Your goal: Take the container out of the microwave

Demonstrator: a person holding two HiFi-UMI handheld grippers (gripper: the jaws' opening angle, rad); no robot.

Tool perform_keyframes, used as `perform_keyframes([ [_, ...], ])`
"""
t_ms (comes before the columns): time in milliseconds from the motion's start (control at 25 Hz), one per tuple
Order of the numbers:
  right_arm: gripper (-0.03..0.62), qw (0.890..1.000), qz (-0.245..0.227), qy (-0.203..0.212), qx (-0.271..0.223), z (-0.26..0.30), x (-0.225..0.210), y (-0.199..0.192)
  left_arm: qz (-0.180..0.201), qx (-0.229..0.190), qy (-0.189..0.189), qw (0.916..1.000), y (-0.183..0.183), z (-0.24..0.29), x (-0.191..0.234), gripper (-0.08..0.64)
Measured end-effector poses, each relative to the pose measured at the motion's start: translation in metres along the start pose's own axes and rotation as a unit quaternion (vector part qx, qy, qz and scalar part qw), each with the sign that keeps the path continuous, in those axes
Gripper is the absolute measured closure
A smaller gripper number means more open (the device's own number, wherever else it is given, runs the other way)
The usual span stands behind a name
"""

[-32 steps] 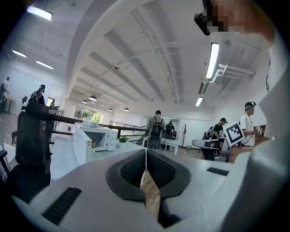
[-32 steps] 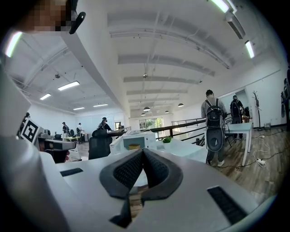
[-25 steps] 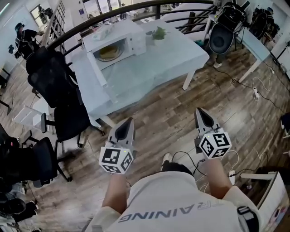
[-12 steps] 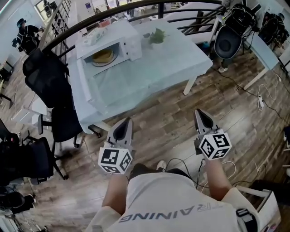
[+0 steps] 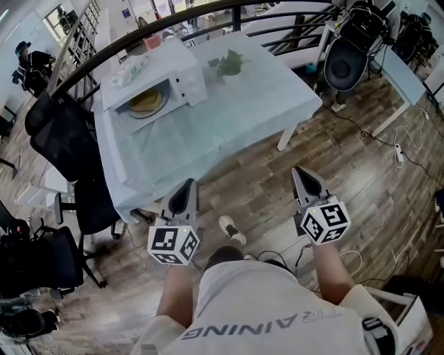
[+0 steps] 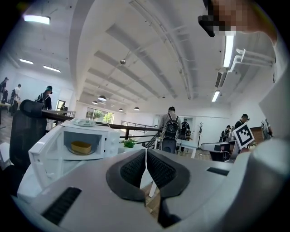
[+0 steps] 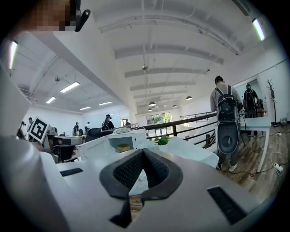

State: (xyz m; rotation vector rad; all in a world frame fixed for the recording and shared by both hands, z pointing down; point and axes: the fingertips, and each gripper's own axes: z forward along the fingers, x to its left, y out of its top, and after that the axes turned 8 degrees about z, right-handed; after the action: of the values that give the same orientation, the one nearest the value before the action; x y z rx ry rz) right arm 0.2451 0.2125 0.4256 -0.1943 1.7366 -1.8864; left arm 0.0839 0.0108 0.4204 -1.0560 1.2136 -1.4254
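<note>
A white microwave (image 5: 182, 66) stands at the far left of the light table (image 5: 243, 114), its door swung open. Inside it sits a flat yellow container (image 5: 146, 102), which also shows in the left gripper view (image 6: 81, 147) and the right gripper view (image 7: 123, 147). My left gripper (image 5: 184, 188) hangs over the wooden floor just short of the table's near edge, jaws shut and empty. My right gripper (image 5: 303, 177) is level with it further right, also shut and empty. Both point toward the table, well short of the microwave.
A small green plant (image 5: 229, 64) stands right of the microwave, and a pale packet (image 5: 128, 69) lies on top of it. Black office chairs (image 5: 59, 132) crowd the table's left side. A dark railing (image 5: 208, 10) runs behind. Cables (image 5: 395, 149) lie on the floor at the right.
Both grippers and the person have moved forward toward the table. The table's near edge is now just ahead of the left gripper. Both jaws stayed shut.
</note>
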Motion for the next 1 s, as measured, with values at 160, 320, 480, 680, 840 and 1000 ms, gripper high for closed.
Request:
perform_keyframes([
  [160, 0.571, 1.0, -0.002, 0.005, 0.003, 0.039, -0.012, 0.018, -0.005, -0.011, 0.003, 0.9999, 0.011, 0.037, 0.017, 0.523],
  [320, 0.571, 1.0, -0.013, 0.019, 0.01, 0.095, -0.013, 0.034, -0.009, -0.009, 0.013, 0.9998, 0.017, 0.073, 0.053, 0.523],
  [480, 0.571, 0.998, -0.032, 0.049, 0.033, 0.162, -0.004, 0.041, -0.024, -0.005, 0.042, 0.9988, 0.022, 0.105, 0.102, 0.523],
  [680, 0.571, 0.994, -0.044, 0.091, 0.043, 0.226, 0.02, 0.043, -0.024, 0.0, 0.073, 0.9971, 0.021, 0.12, 0.15, 0.523],
  [840, 0.571, 0.988, -0.05, 0.134, 0.061, 0.264, 0.04, 0.038, -0.027, 0.002, 0.101, 0.9945, 0.026, 0.122, 0.17, 0.523],
  [1000, 0.571, 0.977, -0.067, 0.188, 0.077, 0.3, 0.071, 0.036, -0.03, 0.005, 0.132, 0.9908, 0.028, 0.114, 0.188, 0.523],
])
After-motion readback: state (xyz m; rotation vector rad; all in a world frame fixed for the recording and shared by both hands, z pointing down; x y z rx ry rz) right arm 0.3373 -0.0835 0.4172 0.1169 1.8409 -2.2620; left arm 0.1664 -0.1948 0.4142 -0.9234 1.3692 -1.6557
